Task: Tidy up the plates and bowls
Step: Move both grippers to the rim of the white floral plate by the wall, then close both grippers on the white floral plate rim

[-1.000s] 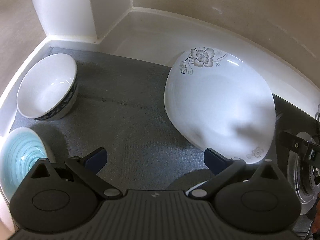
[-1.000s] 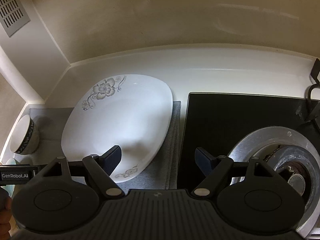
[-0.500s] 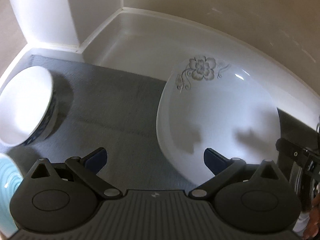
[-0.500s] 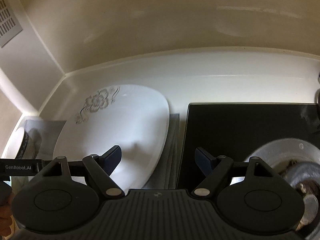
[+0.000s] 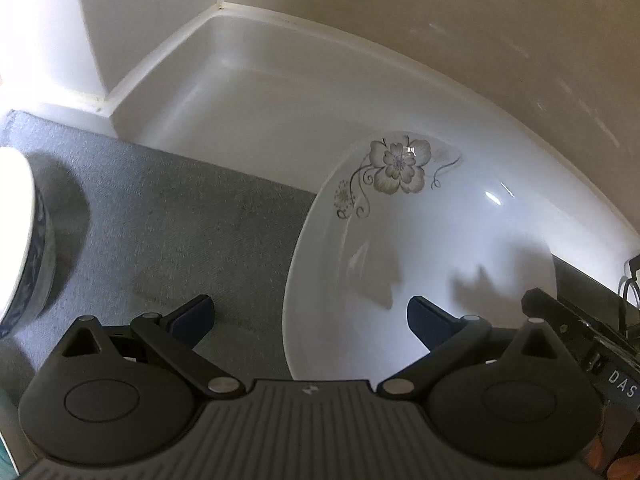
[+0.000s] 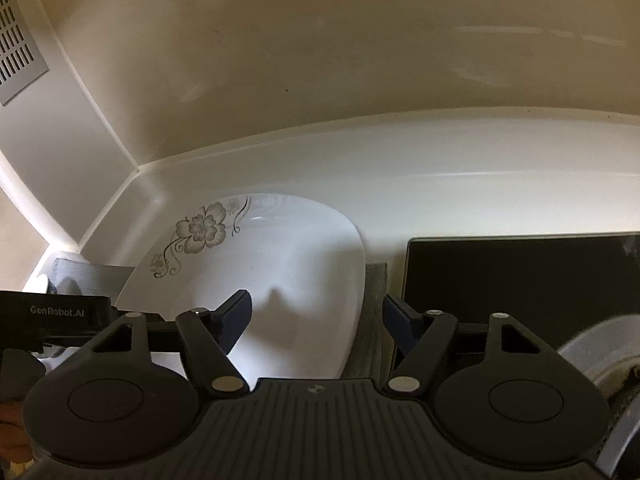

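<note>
A large white plate point(image 5: 420, 248) with a grey flower print lies on the grey mat point(image 5: 180, 220). My left gripper point(image 5: 310, 316) hangs open low over it, the plate's left rim between its two fingers and no pad touching. In the right wrist view the same plate point(image 6: 280, 256) fills the lower left. My right gripper point(image 6: 317, 310) straddles the plate's right rim; its jaws are closing, with the pads clear of the rim. A white bowl with a blue band point(image 5: 24, 240) stands at the left edge of the mat.
A black cooktop point(image 6: 520, 272) with a silver burner ring point(image 6: 592, 352) lies right of the mat. The white counter point(image 5: 280, 100) runs behind the plate to the cream wall and a corner. A sliver of a light-blue dish point(image 5: 6, 456) shows at bottom left.
Both grippers have come lower and closer to the plate, which now looks larger. The right jaws have narrowed. The blue-banded bowl has slid to the left view's edge.
</note>
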Tool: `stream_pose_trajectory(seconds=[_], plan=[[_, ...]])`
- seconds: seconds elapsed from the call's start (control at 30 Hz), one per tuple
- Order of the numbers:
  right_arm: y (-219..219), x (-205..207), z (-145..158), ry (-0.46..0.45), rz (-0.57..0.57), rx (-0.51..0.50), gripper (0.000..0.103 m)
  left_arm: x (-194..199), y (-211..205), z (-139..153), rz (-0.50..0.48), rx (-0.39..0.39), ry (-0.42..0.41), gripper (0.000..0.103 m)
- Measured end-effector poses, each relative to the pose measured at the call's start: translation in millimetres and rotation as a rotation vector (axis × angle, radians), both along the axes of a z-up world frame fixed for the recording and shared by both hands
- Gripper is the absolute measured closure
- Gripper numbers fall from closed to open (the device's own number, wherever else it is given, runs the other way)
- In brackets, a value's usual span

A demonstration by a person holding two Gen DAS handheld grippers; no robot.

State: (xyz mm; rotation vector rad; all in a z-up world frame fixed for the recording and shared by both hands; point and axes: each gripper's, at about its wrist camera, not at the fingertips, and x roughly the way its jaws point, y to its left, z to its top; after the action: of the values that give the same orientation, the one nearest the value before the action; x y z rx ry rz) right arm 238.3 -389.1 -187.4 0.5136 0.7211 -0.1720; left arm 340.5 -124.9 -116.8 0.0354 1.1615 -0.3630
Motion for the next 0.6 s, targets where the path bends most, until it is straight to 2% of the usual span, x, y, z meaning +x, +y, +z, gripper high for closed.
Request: stream_pose_trajectory(seconds=[0.17,0.3,0.43,0.57,0.6], plan=[[9,9,-1,-0.014,0.035,-0.049,0.03,2,0,1,-0.002,-0.002,-0.008,0.001],[13,13,1,-0.027,0.043,-0.051,0.03,1,-1,1,-0.011,-0.004,-0.017,0.002],[14,16,3,-0.047,0.114,-0.003,0.033,-1,0,1,-0.02,-0.01,-0.022,0.008],[6,19,-10,-0.007,0.085,0.083,0.039,1,-1,4,-0.03,-0.012,-0.03,0.018],[3,19,-13,0.003,0.075,0.105,0.044,2,-1,4,-0.026,-0.012,-0.025,0.018]])
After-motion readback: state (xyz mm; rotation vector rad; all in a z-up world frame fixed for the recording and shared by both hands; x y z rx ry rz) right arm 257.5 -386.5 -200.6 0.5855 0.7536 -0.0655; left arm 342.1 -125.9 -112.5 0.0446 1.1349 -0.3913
